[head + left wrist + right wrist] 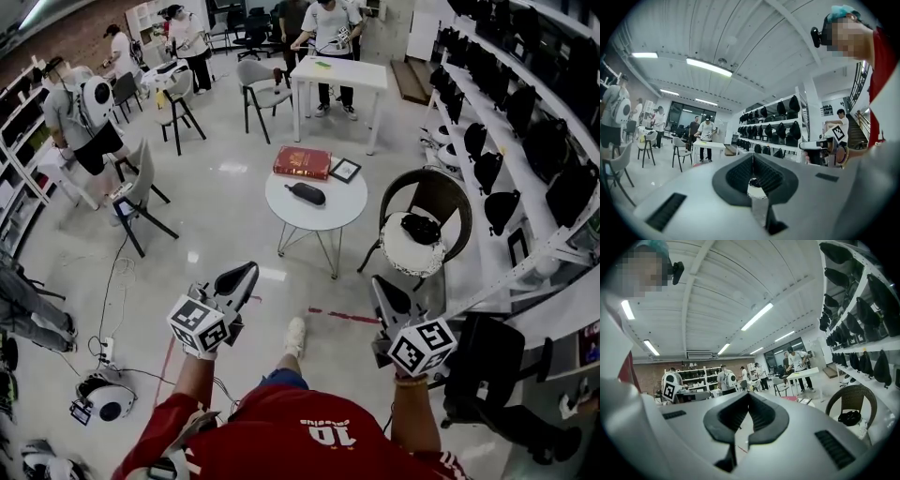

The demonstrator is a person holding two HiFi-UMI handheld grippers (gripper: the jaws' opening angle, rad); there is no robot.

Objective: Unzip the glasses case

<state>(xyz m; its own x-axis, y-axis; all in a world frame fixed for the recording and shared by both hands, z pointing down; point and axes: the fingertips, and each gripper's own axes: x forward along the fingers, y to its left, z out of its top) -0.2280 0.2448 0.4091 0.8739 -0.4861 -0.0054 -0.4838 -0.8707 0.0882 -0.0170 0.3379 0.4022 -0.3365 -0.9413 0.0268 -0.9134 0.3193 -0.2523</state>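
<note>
Round white bench [328, 217] ahead carries the dark glasses case [305, 193], well apart from the left gripper [247, 272] and right gripper [380, 282], both with jaws pressed together, empty

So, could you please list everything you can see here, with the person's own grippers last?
Round table: one, white, middle of the floor.
Glasses case: one, dark, on the round table.
Book: one, red, at the round table's far edge.
Picture frame: one, black, right of the book.
Wicker chair: one, dark, right of the round table.
Rectangular table: one, white, far end.
Shelves: white, right wall, holding black bags.
Left gripper: one, shut, empty, lower left.
Right gripper: one, shut, empty, lower right.
</note>
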